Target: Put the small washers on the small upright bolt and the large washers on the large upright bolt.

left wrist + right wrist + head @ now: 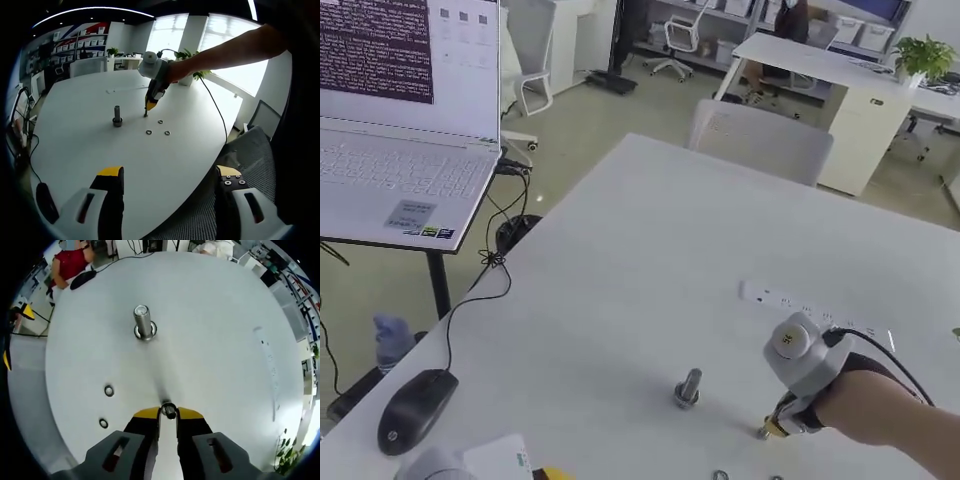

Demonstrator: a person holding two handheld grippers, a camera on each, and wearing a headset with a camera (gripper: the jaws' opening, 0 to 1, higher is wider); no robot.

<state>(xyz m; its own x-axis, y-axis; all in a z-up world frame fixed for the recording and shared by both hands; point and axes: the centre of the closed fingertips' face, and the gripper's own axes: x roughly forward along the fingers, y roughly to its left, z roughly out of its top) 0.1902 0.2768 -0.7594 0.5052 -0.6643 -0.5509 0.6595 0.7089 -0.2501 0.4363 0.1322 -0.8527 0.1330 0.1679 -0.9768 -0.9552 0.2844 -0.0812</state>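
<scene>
On the desk (620, 300), clamping a small washer (169, 410) in the right hand-held gripper (169, 415) to thread the small bolt (145, 115), with the left hand-held gripper (169, 175) spread, clear.

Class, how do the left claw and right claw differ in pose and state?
The left claw has jaws wide apart; the right claw pinches a small metal piece. The left claw hangs by the edge of the table; the right claw points down onto it. Both have yellow tips.
</scene>
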